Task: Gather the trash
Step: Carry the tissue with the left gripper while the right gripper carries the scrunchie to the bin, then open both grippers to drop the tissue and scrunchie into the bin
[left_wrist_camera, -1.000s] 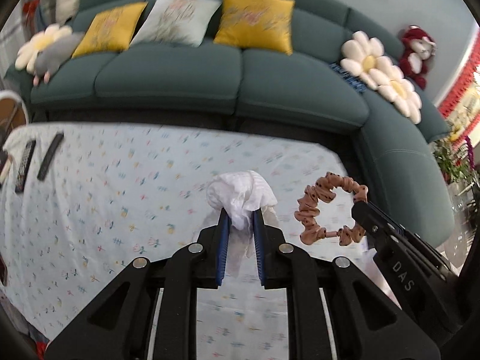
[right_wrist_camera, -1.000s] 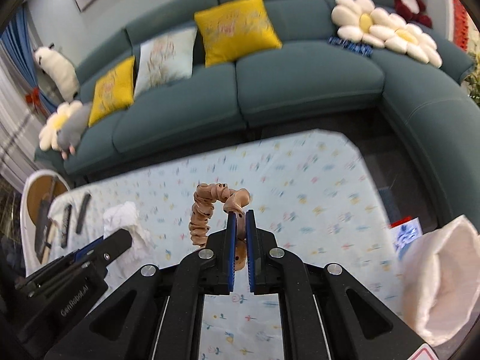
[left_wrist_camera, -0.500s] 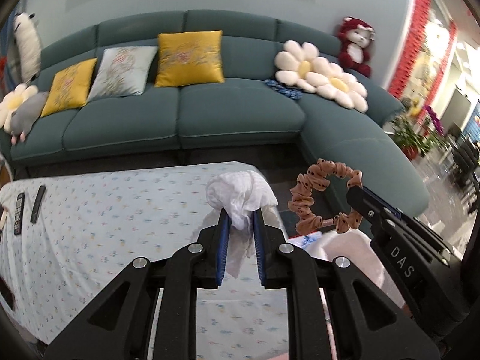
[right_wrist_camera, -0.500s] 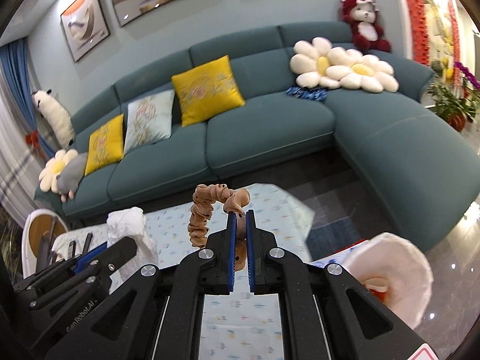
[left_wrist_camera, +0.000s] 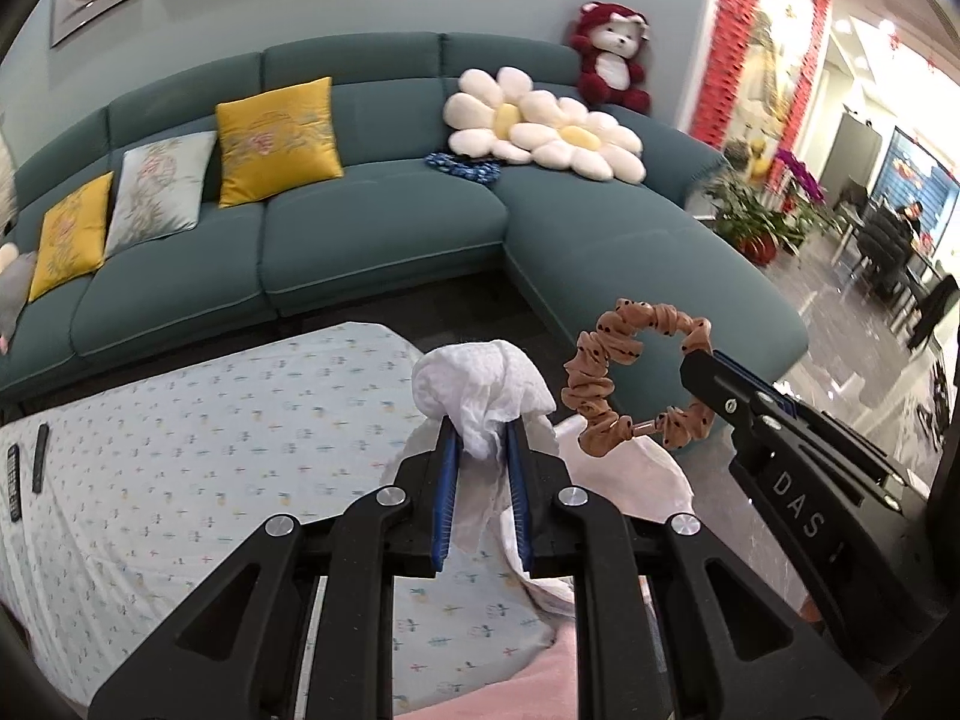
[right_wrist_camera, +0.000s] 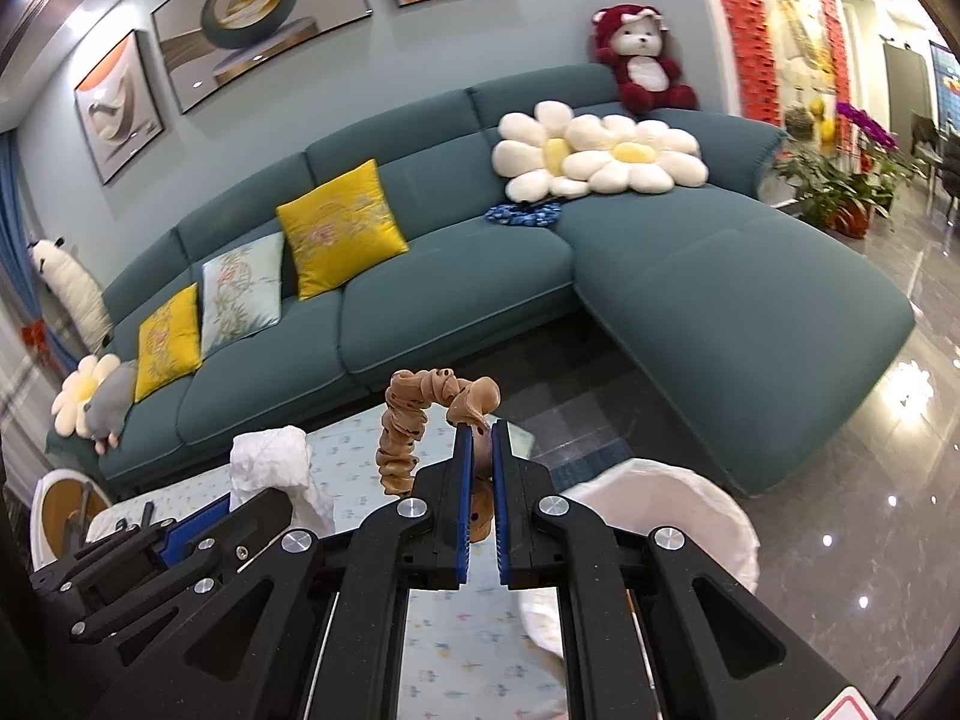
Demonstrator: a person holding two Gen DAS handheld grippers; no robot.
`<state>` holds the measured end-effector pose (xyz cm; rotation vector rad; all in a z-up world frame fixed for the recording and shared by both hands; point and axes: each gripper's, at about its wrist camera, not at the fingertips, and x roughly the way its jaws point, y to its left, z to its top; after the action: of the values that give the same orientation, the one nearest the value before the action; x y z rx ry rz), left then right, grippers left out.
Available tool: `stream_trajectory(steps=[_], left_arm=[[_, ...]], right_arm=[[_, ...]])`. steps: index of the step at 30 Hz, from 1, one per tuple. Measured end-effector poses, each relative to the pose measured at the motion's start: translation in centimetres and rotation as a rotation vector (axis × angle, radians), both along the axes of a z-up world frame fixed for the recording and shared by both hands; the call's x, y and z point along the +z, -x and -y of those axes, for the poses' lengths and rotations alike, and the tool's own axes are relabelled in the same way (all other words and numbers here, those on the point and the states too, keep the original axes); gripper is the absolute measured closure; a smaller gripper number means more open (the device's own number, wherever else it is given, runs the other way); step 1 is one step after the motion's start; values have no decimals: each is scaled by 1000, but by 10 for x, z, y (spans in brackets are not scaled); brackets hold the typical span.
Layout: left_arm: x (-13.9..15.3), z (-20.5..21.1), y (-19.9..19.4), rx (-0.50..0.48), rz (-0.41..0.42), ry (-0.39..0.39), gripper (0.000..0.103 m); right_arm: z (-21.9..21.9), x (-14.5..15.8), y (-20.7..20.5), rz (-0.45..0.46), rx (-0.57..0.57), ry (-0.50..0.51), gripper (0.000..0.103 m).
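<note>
My left gripper point(left_wrist_camera: 483, 427) is shut on a crumpled white tissue point(left_wrist_camera: 480, 387), held up past the right end of the table point(left_wrist_camera: 180, 450) with the floral cloth. To its right, my right gripper point(left_wrist_camera: 699, 363) is shut on a brown dotted scrunchie point(left_wrist_camera: 600, 384) that hangs as a ring. In the right wrist view the scrunchie point(right_wrist_camera: 411, 426) curls up out of the right gripper point(right_wrist_camera: 480, 435), and the tissue point(right_wrist_camera: 270, 459) shows at the lower left in the left gripper point(right_wrist_camera: 237, 501). A white bag-lined bin point(right_wrist_camera: 678, 498) stands open just below and to the right of both grippers.
A teal corner sofa point(left_wrist_camera: 384, 228) with yellow cushions, flower pillows and a red plush bear runs behind the table. Two remotes point(left_wrist_camera: 24, 471) lie at the table's far left. Glossy floor point(right_wrist_camera: 870, 510) and potted plants point(left_wrist_camera: 756, 216) lie to the right.
Both grippers have swung right and risen, from over the table's middle to its right end, each keeping its hold. The white bag-lined bin has come into view beneath them.
</note>
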<state>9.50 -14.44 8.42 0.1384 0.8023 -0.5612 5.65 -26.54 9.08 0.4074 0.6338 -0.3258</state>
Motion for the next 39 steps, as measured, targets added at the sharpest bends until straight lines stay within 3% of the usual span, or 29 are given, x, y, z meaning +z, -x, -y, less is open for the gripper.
stream_trajectory(steps=[20, 30, 32, 34, 35, 39], left_arm=[[-40, 79, 22, -114, -38, -67, 86], [-71, 97, 8, -131, -122, -71, 85], [-75, 99, 6, -130, -140, -63, 75], [-79, 97, 2, -97, -141, -52, 49], [-81, 95, 2, -83, -138, -49, 47], [-91, 92, -1, -65, -157, -69, 46]], right_arm=[[71, -47, 47, -52, -114, -35, 96], [88, -78, 45, -98, -134, -68, 96], [90, -85, 43, -110, -134, -76, 91], [92, -90, 40, -128, -135, -76, 86], [93, -94, 40, -145, -145, -70, 81], [95, -107, 39, -178, -139, -80, 78]])
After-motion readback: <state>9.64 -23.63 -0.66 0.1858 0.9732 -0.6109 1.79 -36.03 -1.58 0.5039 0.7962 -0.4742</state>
